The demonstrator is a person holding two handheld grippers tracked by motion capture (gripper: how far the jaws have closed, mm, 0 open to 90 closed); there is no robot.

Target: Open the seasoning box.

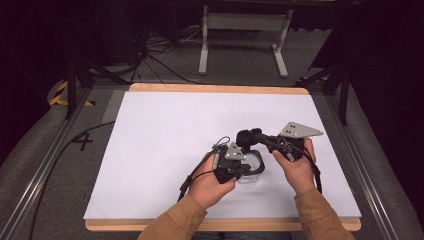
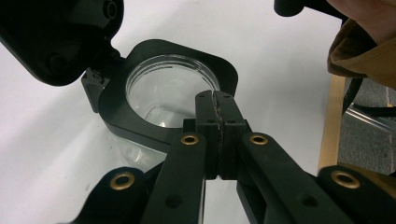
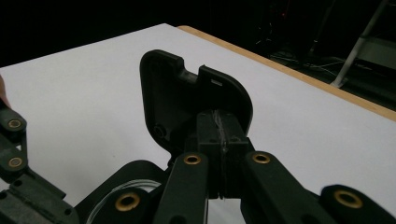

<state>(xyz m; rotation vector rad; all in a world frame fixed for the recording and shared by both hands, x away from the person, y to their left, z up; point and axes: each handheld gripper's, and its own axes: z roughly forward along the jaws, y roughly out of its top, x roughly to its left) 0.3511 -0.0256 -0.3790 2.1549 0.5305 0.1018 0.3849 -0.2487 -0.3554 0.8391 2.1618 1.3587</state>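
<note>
Between both hand-held grippers, jar.

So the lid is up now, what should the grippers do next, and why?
Probably swing the black lid a bit further back. The right gripper is shut on its edge, it stands upright on its hinge, and the left gripper is shut on the jar's black collar, steadying the jar.

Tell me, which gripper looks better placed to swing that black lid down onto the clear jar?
Right. The right gripper already pinches the raised, hinged lid, while the left gripper clamps the jar's black collar, probably steadying it.
</note>
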